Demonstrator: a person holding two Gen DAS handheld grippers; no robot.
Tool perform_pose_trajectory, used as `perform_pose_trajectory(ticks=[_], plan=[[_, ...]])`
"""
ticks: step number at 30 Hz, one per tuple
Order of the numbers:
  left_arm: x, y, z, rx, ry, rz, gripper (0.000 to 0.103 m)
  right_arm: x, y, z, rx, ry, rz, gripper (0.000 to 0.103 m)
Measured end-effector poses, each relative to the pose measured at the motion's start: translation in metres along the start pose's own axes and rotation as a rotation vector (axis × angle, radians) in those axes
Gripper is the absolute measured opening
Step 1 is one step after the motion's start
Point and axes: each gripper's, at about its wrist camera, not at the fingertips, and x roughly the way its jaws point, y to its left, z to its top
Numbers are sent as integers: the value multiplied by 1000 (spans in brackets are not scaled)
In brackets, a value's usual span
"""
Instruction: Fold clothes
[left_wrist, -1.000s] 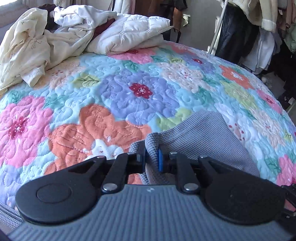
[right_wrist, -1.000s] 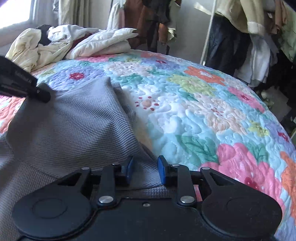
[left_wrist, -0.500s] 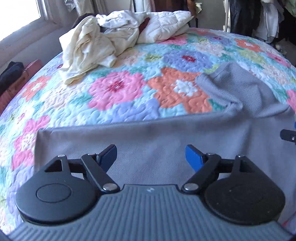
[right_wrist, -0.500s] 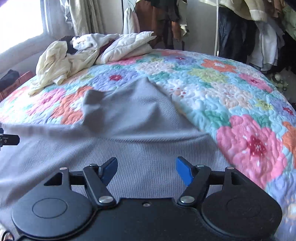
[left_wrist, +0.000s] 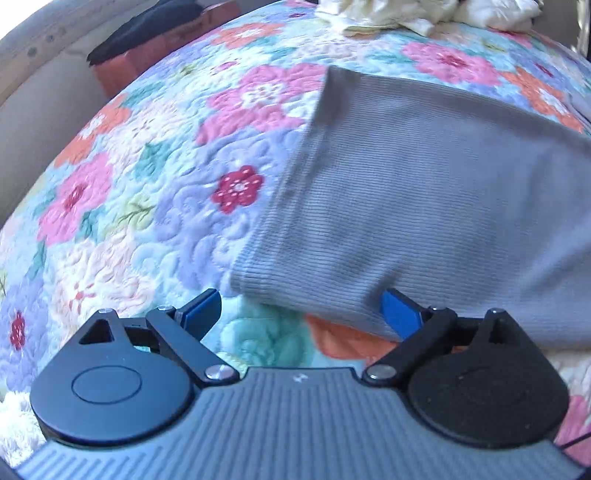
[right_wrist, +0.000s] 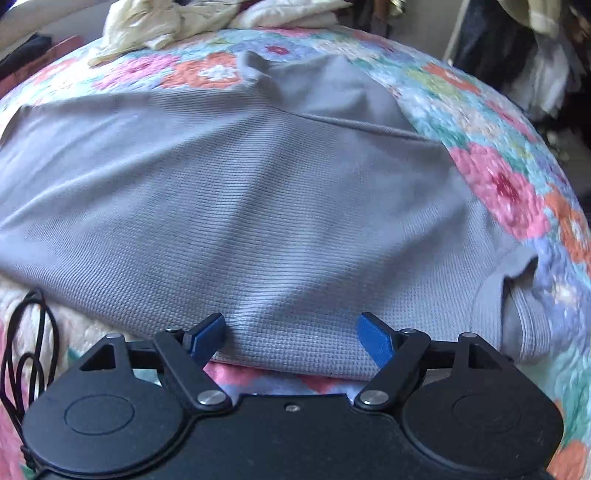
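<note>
Garment: a grey waffle-knit shirt (right_wrist: 258, 192) lies spread flat on the floral quilt (left_wrist: 147, 192) of the bed, a short sleeve (right_wrist: 513, 291) at its right edge.
Left claw (left_wrist: 301, 308): spread wide, empty, at the shirt's near left corner.
Right claw (right_wrist: 291, 334): spread wide, empty, over the shirt's near edge.
Background: cream clothes pile (right_wrist: 166, 22) at the bed's far side; black cable (right_wrist: 33, 343) lower left.
</note>
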Motion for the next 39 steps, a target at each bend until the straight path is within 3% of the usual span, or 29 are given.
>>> perform_pose_trajectory(ticks=[5, 8, 10, 14, 19, 28, 31, 33, 35, 39], plan=[[-2, 38, 1, -272, 46, -85, 94, -12, -7, -7, 100, 29, -17, 82], [-7, 44, 1, -294, 59, -154, 94, -42, 4, -3, 188, 6, 42, 82], [-20, 45, 2, -235, -4, -96, 94, -61, 11, 0, 240, -10, 80, 82], [-40, 53, 13, -119, -202, 132, 95, -99, 27, 8, 206, -55, 123, 82], [-45, 76, 22, -155, -157, -20, 95, -146, 35, 13, 122, -90, 148, 82], [-91, 78, 61, 79, -245, 34, 95, -230, 45, 22, -67, -150, 178, 82], [-95, 73, 65, 57, -203, -72, 99, -227, 48, 19, -97, -138, 198, 83], [-80, 64, 58, 11, -135, -154, 99, -209, 52, 14, -92, -146, 233, 83], [-54, 44, 45, -4, -54, -196, 99, -179, 67, 5, -84, -152, 203, 83], [-15, -9, 20, 155, 11, -125, 97, -130, 115, -16, -205, -176, 46, 83]])
